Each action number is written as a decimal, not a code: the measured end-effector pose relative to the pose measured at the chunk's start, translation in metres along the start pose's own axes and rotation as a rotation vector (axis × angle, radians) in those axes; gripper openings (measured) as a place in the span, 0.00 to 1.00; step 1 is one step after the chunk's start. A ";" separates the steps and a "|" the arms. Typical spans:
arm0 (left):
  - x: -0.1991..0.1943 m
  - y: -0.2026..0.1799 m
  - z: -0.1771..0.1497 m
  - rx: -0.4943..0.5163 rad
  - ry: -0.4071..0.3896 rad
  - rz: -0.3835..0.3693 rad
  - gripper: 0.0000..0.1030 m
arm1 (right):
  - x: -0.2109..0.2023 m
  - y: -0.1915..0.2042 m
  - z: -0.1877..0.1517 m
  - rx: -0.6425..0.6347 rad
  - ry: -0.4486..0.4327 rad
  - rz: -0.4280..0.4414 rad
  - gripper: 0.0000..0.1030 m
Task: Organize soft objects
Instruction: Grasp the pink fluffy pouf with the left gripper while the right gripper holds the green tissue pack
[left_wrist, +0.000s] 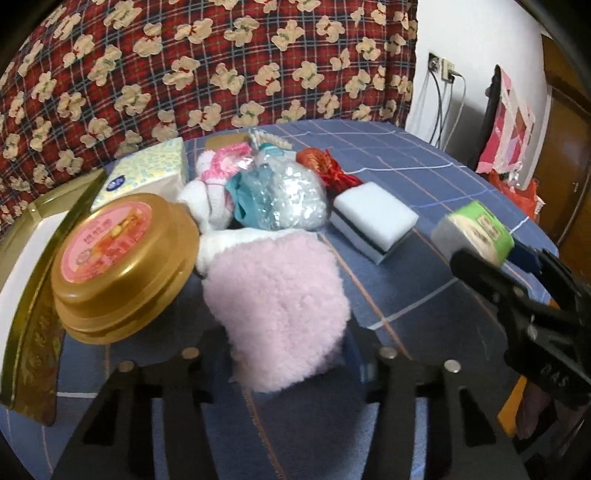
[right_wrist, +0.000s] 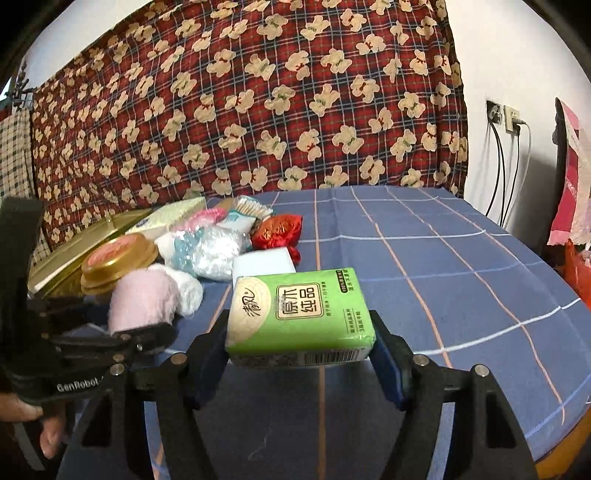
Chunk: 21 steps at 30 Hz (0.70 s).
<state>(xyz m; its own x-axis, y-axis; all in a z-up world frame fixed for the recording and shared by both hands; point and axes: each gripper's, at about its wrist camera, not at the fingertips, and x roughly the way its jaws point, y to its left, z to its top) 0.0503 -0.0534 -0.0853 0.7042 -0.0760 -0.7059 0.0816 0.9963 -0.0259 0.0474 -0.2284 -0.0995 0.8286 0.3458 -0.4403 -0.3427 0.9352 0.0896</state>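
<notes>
The green tissue pack, a soft glossy-wrapped block with printed characters and a barcode along its near edge, sits clamped between the blue-padded fingers of the right gripper, which presses both its short ends and holds it clear above the blue checked cloth. In the left wrist view the same pack shows at the far right, pinched by that gripper.

Left of the pack lies a pink fleece piece (fluffy, nubbly, rounded at the corners), and the left gripper stands spread wide on either side of its near edge; whether the fingers touch it I cannot tell. A white knitted bit joins the fleece on its far side.

Just behind the pack rests a white sponge, a smooth rectangular slab with a darker layer beneath. Behind the sponge sits a crinkly red foil bundle, and left of it a clear plastic bag, shiny and creased, with teal inside.

Further left of the pack is a round gold tin with a pink label on its lid, tilted against a flat gold tray. Behind the tin stands a pale patterned tissue box.
</notes>
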 end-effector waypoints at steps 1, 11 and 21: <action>-0.002 0.000 0.000 0.001 -0.008 -0.007 0.37 | -0.001 0.000 0.002 -0.001 -0.008 0.000 0.69; -0.012 0.005 0.015 0.005 -0.069 -0.065 0.26 | 0.003 -0.005 0.039 0.014 -0.084 -0.022 0.69; -0.013 0.015 0.039 0.001 -0.137 -0.058 0.26 | 0.020 -0.003 0.065 0.014 -0.098 -0.031 0.69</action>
<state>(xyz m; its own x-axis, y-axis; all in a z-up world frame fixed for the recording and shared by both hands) 0.0698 -0.0391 -0.0490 0.7880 -0.1382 -0.5999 0.1254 0.9901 -0.0633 0.0940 -0.2191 -0.0503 0.8782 0.3220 -0.3538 -0.3105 0.9463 0.0904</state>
